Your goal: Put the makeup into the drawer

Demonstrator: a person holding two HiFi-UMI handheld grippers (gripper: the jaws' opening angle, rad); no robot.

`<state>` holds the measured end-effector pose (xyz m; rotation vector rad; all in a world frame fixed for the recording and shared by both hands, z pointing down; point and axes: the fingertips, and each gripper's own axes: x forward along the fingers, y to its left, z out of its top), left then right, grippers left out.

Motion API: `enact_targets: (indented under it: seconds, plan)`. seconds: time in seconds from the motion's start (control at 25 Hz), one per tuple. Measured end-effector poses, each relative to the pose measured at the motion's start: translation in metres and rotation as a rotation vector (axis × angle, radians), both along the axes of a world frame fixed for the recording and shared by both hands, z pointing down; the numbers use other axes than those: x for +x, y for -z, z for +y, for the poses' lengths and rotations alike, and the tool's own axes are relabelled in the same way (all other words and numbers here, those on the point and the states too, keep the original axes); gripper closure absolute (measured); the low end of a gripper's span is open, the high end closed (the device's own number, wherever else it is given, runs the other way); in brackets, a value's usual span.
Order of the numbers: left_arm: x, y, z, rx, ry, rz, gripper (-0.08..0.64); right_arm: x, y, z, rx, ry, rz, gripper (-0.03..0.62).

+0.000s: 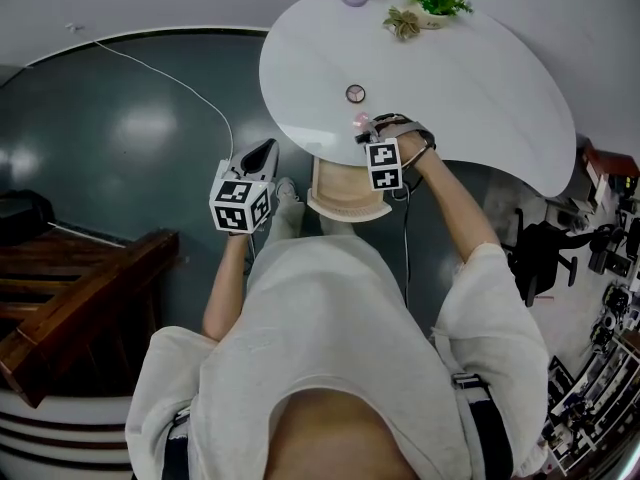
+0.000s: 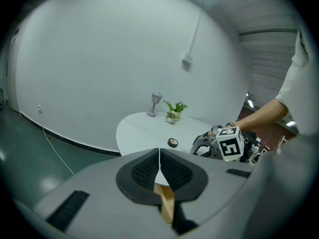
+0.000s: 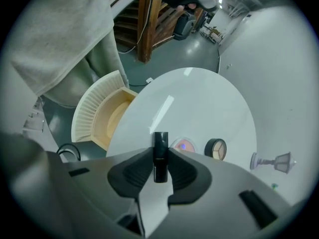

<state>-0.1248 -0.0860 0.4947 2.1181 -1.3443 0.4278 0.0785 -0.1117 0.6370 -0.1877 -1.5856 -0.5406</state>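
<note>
The right gripper (image 3: 160,169) is closed on a black tube (image 3: 160,146), which stands upright between its pads, with its top poking out past the fingertips. The gripper points steeply down over the edge of the white surface (image 1: 470,78). Just beyond its tips lies a pink compact (image 3: 184,146), and a dark round compact (image 3: 216,149) sits beside that, farther out. The open drawer (image 3: 107,116) with its ribbed front hangs under the surface rim, off to the gripper's left and nearer the person. The left gripper (image 2: 159,166) has its jaws together with nothing between them. It is held off the surface, on the drawer's other side.
</note>
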Motion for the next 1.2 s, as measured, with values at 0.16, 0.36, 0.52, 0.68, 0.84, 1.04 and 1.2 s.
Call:
enact_targets:
  seconds: [0.16, 0.36, 0.52, 0.68, 0.84, 1.04, 1.2]
  plan:
    - [-0.001, 0.0, -0.001, 0.0, 0.002, 0.002, 0.546, -0.002, 0.0, 0.001, 0.009, -0.04, -0.018, 0.503]
    - [0.001, 0.0, 0.001, 0.002, -0.005, 0.006, 0.546, -0.005, 0.006, 0.01, -0.003, -0.104, -0.052, 0.503]
    - [0.005, -0.001, 0.002, 0.004, -0.017, 0.012, 0.546, -0.014, 0.02, 0.03, -0.023, -0.177, -0.132, 0.503]
    - [0.012, -0.006, 0.006, -0.004, -0.033, 0.02, 0.546, -0.021, 0.027, 0.066, -0.062, -0.213, -0.183, 0.503]
    - [0.017, -0.01, 0.008, -0.01, -0.048, 0.026, 0.546, -0.029, 0.026, 0.102, -0.103, -0.234, -0.207, 0.503]
    - [0.023, -0.013, 0.013, -0.024, -0.066, 0.027, 0.546, -0.034, 0.004, 0.136, -0.152, -0.256, -0.198, 0.503]
    - [0.016, -0.018, 0.021, -0.043, -0.07, 0.023, 0.546, -0.038, -0.03, 0.144, -0.157, -0.283, -0.159, 0.503]
